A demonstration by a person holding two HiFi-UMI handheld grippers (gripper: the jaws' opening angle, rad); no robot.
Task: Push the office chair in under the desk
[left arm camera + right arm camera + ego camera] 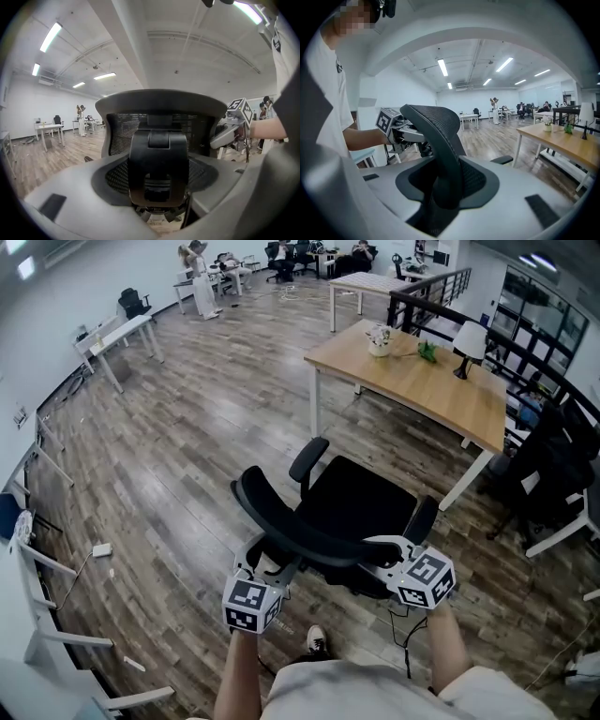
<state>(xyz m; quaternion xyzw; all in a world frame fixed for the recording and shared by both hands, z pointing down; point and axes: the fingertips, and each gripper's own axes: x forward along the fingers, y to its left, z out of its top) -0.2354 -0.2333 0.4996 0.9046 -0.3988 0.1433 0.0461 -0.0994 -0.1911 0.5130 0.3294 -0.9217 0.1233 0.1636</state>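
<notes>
Head view: office chair point(361, 507) stands on the floor point(206, 437) just short of the near long edge of the bench point(412, 385), seat facing it, backrest point(281, 521) wide across, toward the person. Grip: left gripper point(265, 566) wide around the rear bracket point(158, 159), probably clamped; right gripper point(386, 547) clamped on the backrest rim. Open floor left; dark chair point(553, 460) crowds the bench's right end.

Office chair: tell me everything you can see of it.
The office chair is black, with a curved mesh backrest, padded seat and two armrests. It stands upright on the wood floor, short of the wooden desk, seat facing it. The left gripper and right gripper clasp its backrest.
</notes>
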